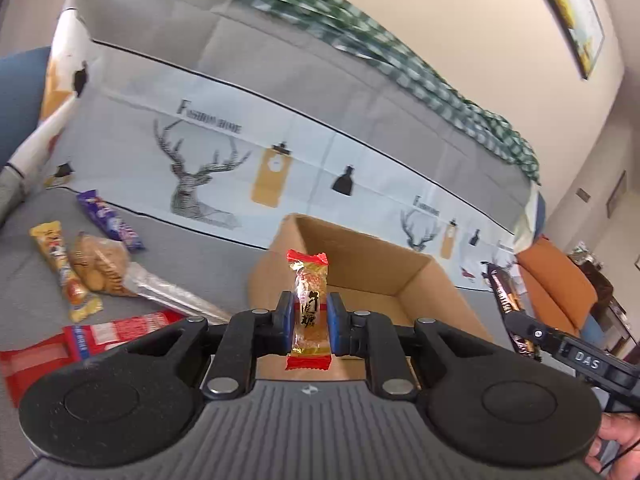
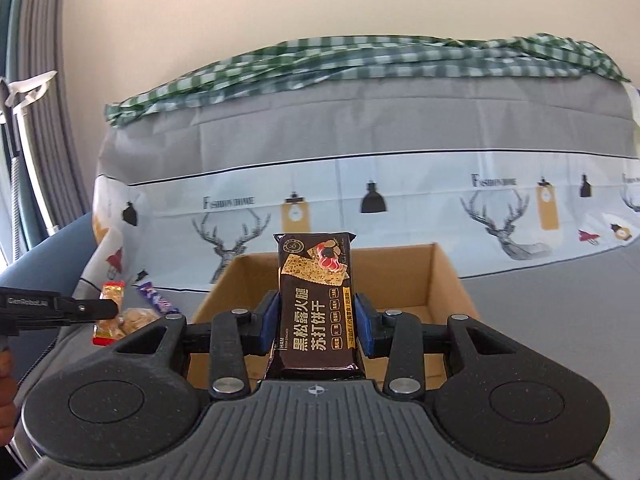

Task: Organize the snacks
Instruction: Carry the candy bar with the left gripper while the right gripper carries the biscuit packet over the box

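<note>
Left gripper (image 1: 308, 316): my jaws pinch a candy (image 1: 309, 312) upright, ready to drop in.
Right gripper (image 2: 316, 320): jaws clamp a cracker pack (image 2: 316, 304).
Box (image 2: 448, 280): ahead, seemingly empty.
Leftover snacks (image 1: 100, 264): on the bed.

You faced a sofa (image 2: 560, 312) draped in a grey cover, its backrest (image 2: 360, 128) printed with stag heads and lamps and topped by a green checked cloth (image 2: 360, 60). Behind it stood a plain cream wall (image 2: 280, 0) with a framed picture (image 1: 572, 12), and grey curtains (image 2: 44, 60) hung at the left.
</note>
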